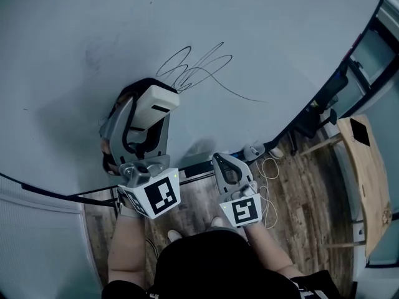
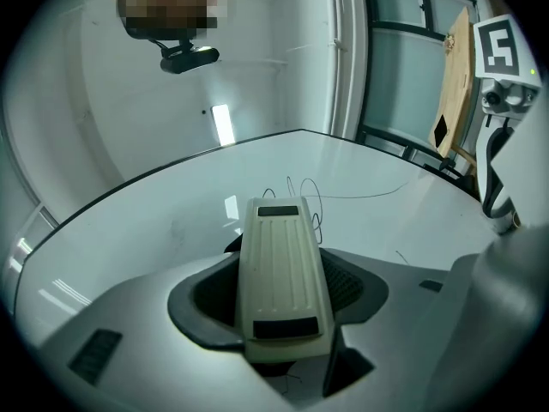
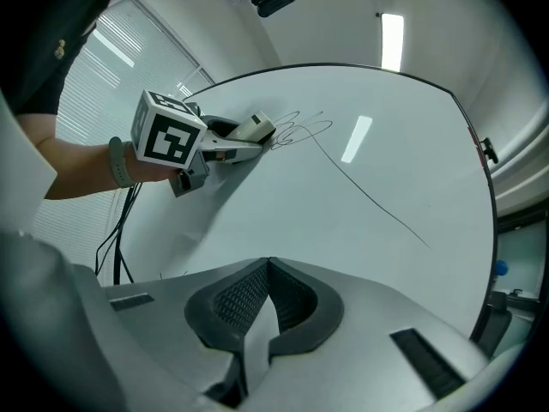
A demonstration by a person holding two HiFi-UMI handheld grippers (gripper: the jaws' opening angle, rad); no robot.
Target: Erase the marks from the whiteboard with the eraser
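Observation:
A white eraser (image 1: 153, 106) (image 2: 281, 275) (image 3: 254, 129) is clamped in my left gripper (image 1: 144, 114) (image 2: 283, 290) (image 3: 232, 140), flat against the whiteboard (image 1: 75, 36) (image 2: 154, 230) (image 3: 360, 204). Its far end sits just short of a black scribble (image 1: 196, 66) (image 2: 302, 191) (image 3: 300, 129), from which a long thin line (image 1: 240, 94) (image 3: 377, 200) trails to the right. My right gripper (image 1: 225, 170) (image 3: 264, 303) is shut with nothing in it, held off the board near its lower edge.
A faint smudge (image 1: 93, 56) marks the board left of the scribble. Below the board are wood flooring (image 1: 293, 192), white cables (image 1: 269, 167) and a wooden table (image 1: 368, 173) at the right. A person's forearm (image 3: 81, 174) carries the left gripper.

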